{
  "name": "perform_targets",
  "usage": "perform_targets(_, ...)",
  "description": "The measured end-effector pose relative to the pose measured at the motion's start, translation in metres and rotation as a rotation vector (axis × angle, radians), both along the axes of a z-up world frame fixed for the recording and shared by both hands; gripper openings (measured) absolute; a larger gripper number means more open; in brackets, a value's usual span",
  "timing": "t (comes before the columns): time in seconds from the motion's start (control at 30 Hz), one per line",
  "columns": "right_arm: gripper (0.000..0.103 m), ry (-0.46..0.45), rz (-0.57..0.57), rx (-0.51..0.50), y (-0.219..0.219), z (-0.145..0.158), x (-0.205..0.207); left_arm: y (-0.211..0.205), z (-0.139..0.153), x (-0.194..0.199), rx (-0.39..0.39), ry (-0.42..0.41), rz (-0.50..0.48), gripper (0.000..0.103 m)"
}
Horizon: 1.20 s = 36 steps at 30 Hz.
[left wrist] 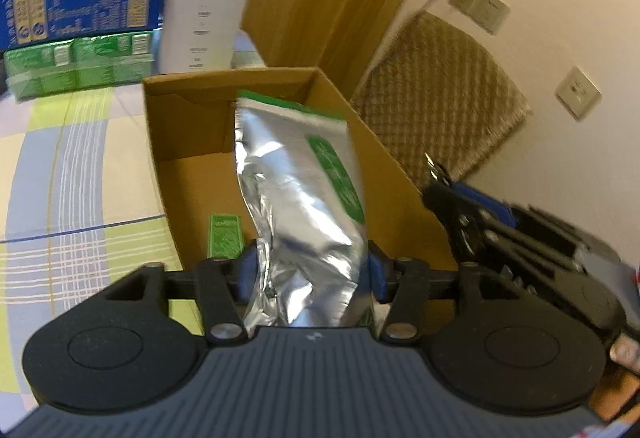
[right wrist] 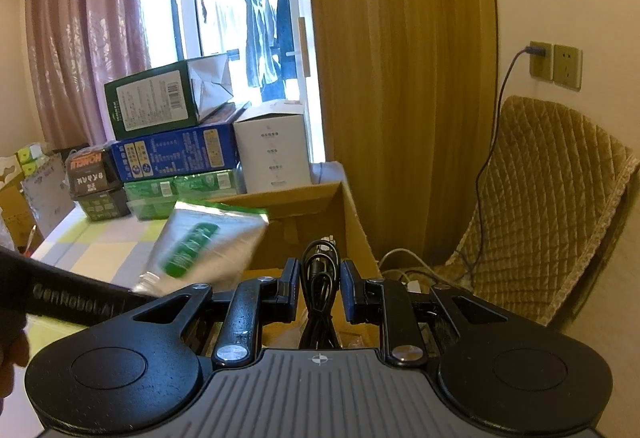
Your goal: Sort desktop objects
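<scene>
foil gives under my left claw (left wrist: 312, 270): the silver pouch (left wrist: 296, 190) is creased and dented where i am clenched on its lower end, so i judge it light, soft and a little slick, likely to slump or slide if i pinch only the thin edge. a hold low across the full width, as now, looks safest. it is shiny silver with a green band along the top seal and a green label at 2 o'clock on its face, standing up over the open cardboard box (left wrist: 168, 142), whose floor already holds a small green packet (left wrist: 225, 235) at 8 o'clock. my right claw (right wrist: 319, 288) is grasping a bundle of black cable (right wrist: 320, 278), limp and springy, best taken around the whole coil; it hangs over the same box's near end, with the pouch at 10 o'clock from it.
</scene>
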State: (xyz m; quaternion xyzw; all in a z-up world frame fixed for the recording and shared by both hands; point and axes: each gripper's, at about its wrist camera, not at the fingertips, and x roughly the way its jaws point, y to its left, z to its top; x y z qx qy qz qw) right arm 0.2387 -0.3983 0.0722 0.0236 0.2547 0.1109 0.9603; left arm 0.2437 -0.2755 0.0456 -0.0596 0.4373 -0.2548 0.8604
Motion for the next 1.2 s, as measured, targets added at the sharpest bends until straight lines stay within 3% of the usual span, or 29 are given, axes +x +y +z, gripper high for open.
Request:
perform_targets(0.33, 0.019, 0.045, 0.042, 0.043, 0.004, -0.009, 0.015, 0.028, 0.012, -0.014, 0.016, -0.065, 0.054, 0.053)
perform_targets(0.4, 0.028, 0.037, 0.072, 0.071, 0.005, -0.007, 0.016, 0.034, 0.013, -0.021, 0.018, -0.073, 0.069, 0.064)
perform_targets(0.47, 0.056, 0.013, 0.059, 0.071, 0.005, -0.003, 0.012, 0.043, 0.013, -0.029, 0.019, -0.080, 0.085, 0.072)
perform_targets(0.53, 0.060, 0.004, 0.045, 0.084, 0.001, 0.000, 0.007, 0.051, 0.013, -0.039, 0.025, -0.088, 0.107, 0.084)
perform_targets(0.67, 0.067, 0.011, 0.019, 0.097, -0.007, 0.007, -0.010, 0.062, 0.014, -0.060, 0.029, -0.116, 0.143, 0.098)
perform_targets(0.83, 0.085, 0.013, -0.025, 0.125, -0.019, 0.019, -0.049, 0.067, 0.020, -0.092, 0.052, -0.177, 0.172, 0.102)
perform_targets(1.07, 0.100, 0.059, -0.039, 0.108, -0.026, 0.037, -0.105, 0.071, 0.034, -0.134, 0.039, -0.170, 0.199, 0.102)
perform_targets(1.2, 0.101, 0.073, -0.041, 0.071, -0.026, 0.049, -0.134, 0.074, 0.040, -0.159, 0.037, -0.141, 0.217, 0.102)
